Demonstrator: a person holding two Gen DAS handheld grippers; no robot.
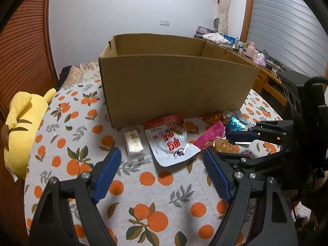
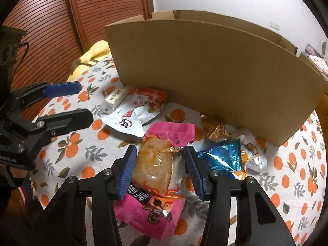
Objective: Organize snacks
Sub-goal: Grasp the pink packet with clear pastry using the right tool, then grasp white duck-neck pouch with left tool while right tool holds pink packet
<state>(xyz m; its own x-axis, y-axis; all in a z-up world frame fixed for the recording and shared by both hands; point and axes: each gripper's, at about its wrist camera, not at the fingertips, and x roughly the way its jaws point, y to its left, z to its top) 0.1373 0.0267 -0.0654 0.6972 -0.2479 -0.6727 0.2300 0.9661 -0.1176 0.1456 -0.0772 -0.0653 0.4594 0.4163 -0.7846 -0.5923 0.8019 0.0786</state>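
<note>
Orange-printed tablecloth (image 2: 86, 155) carries the snacks before a cardboard box (image 2: 205, 71). Right gripper (image 2: 161, 169) has its jaws spread around the pink packet (image 2: 155, 170), not pressing. Left gripper (image 1: 162, 172) hangs open above the cloth near the white pouch (image 1: 172, 143).

Between the right gripper's (image 2: 160, 171) blue-padded black fingers lies a pink packet (image 2: 157, 176) with a clear orange-brown window. Ahead stands a plain brown cardboard box (image 2: 205, 78); underneath, a white tablecloth (image 2: 82, 151) patterned with oranges and leaves.

Snacks (image 2: 157, 164) before box (image 2: 215, 71), on tablecloth (image 1: 143, 184)
</note>
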